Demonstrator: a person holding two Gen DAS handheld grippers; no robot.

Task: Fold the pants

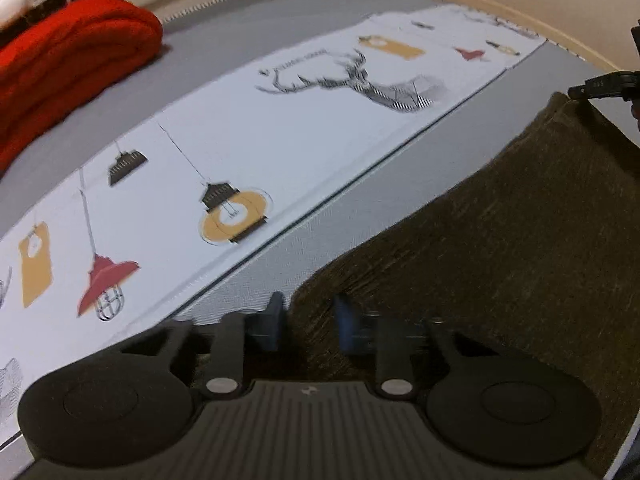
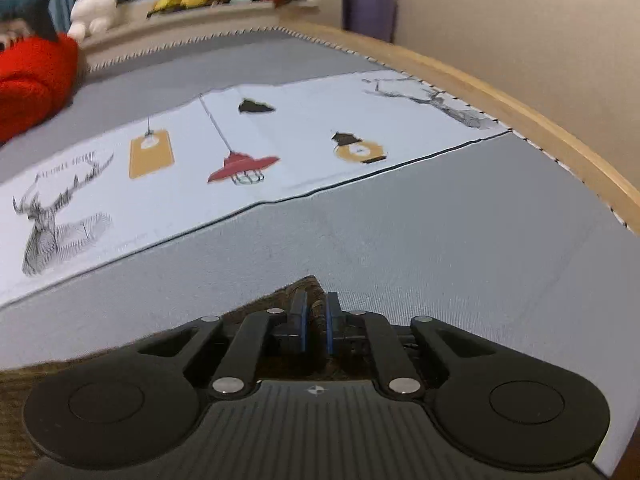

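Pants (image 1: 500, 240) lying mostly flat on grey bed (image 2: 440, 232); I'm pinching one edge in left gripper (image 1: 308, 320), a corner in right gripper (image 2: 316, 320). Folding is barely starting.

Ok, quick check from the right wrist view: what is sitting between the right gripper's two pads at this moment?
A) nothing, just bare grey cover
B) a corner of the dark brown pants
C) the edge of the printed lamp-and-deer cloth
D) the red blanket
B: the right gripper is shut on a corner of the dark brown pants, with the printed cloth and red blanket lying well beyond it.
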